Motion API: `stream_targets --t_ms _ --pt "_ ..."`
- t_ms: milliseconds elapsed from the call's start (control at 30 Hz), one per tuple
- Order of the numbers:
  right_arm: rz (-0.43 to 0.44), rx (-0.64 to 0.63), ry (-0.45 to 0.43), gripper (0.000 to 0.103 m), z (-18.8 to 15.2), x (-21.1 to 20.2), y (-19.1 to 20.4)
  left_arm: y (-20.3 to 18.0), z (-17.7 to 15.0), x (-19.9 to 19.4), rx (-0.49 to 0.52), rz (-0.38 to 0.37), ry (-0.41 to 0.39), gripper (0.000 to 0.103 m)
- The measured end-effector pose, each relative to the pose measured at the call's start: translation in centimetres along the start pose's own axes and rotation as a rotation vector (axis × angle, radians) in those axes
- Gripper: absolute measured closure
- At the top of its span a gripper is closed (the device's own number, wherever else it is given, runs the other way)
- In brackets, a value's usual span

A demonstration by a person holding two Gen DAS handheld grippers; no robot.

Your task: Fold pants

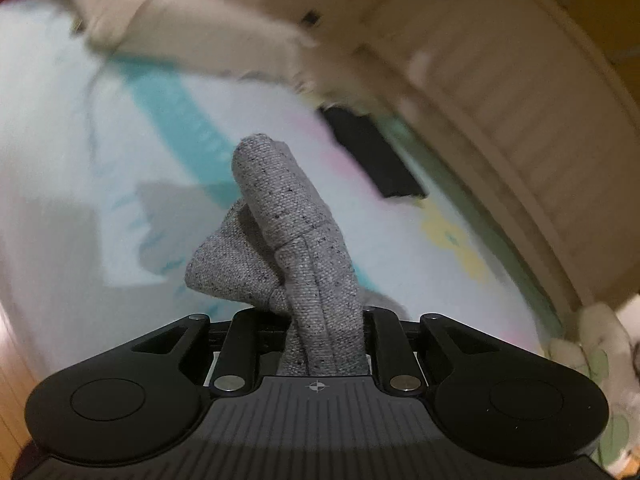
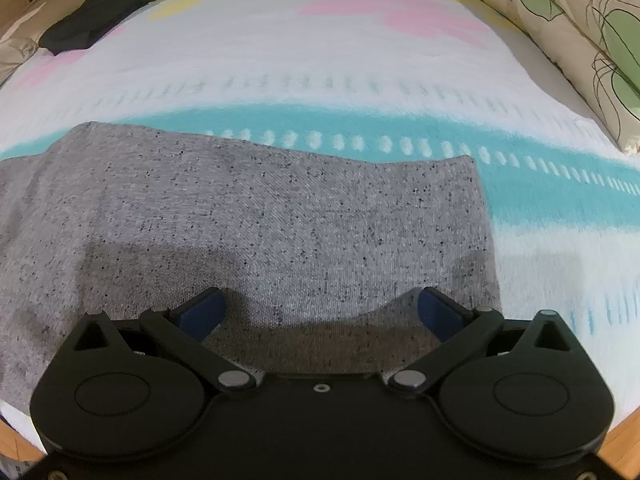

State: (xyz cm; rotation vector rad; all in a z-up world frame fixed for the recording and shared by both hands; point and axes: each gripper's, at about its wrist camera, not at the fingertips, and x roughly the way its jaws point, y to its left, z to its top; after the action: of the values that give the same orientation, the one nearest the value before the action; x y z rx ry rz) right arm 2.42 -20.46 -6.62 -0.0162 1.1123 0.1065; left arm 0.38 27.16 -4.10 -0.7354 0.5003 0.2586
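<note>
The left gripper (image 1: pixel 320 320) had its jaws drawn close on a bunched fold of the speckled grey knit pants (image 1: pixel 288 220), lifting it above the white bedspread with turquoise, pink and yellow patterns (image 1: pixel 60 128). The right gripper (image 2: pixel 320 312) hovered with blue-padded jaws spread wide and gripping nothing, over the pants' flat part (image 2: pixel 260 216) lying on that bedspread. A folded dark cloth (image 2: pixel 96 20) lay well apart, near the bed's far edge.

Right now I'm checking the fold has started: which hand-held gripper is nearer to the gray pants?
Left. The left hand-held gripper is shut on a bunched part of the gray pants. The right hand-held gripper is open just above them, not gripping.
</note>
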Motion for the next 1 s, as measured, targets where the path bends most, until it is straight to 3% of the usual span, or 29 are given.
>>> stream_targets --t_ms 133,200,333,467,500,567,600,667,733,833,900,1000 --pt "-0.001 -0.056 -0.063 0.016 0.6 -1.5 0.2 -2.1 0.3 -2.0 0.085 -0.031 -0.06 0.086" --pt "0.003 -0.085 -0.13 0.016 0.7 -2.7 0.6 -2.8 0.2 -2.4 0.112 -0.045 -0.077 0.086" --pt "0.18 -0.157 -0.228 0.02 0.2 -5.2 2.1 -3.4 -0.3 -2.4 0.146 -0.052 -0.084 0.086" --pt "0.353 -0.278 -0.221 0.034 -1.2 -5.9 5.2 -2.6 -0.1 -1.9 0.105 -0.04 -0.068 0.086" --pt "0.379 -0.307 -0.2 0.037 -1.6 -5.7 6.2 -2.2 -0.1 -1.7 0.088 -0.035 -0.062 0.086" --pt "0.402 -0.388 -0.121 0.056 -2.8 -4.7 8.2 -1.4 -0.1 -1.2 0.043 -0.017 -0.046 0.086" --pt "0.404 -0.432 -0.083 0.058 -3.2 -4.3 8.8 -0.9 0.0 -1.0 0.023 -0.001 -0.035 0.086" --pt "0.37 -0.485 -0.149 0.058 -4.7 -4.8 9.7 0.1 -0.1 -0.2 -0.032 0.041 -0.004 0.086" --pt "0.371 -0.527 -0.153 0.058 -4.9 -5.3 10.0 1.7 -0.5 1.0 -0.124 0.097 0.044 0.085" --pt "0.472 -0.51 -0.114 0.066 -3.3 -6.0 9.2 3.8 -1.1 1.7 -0.23 0.139 0.086 0.083" --pt "0.527 -0.446 -0.134 0.066 -2.2 -6.9 8.8 4.3 -1.4 1.8 -0.256 0.136 0.088 0.082" --pt "0.515 -0.389 -0.175 0.064 0.1 -7.0 9.4 4.1 -1.4 1.9 -0.232 0.144 0.089 0.082"
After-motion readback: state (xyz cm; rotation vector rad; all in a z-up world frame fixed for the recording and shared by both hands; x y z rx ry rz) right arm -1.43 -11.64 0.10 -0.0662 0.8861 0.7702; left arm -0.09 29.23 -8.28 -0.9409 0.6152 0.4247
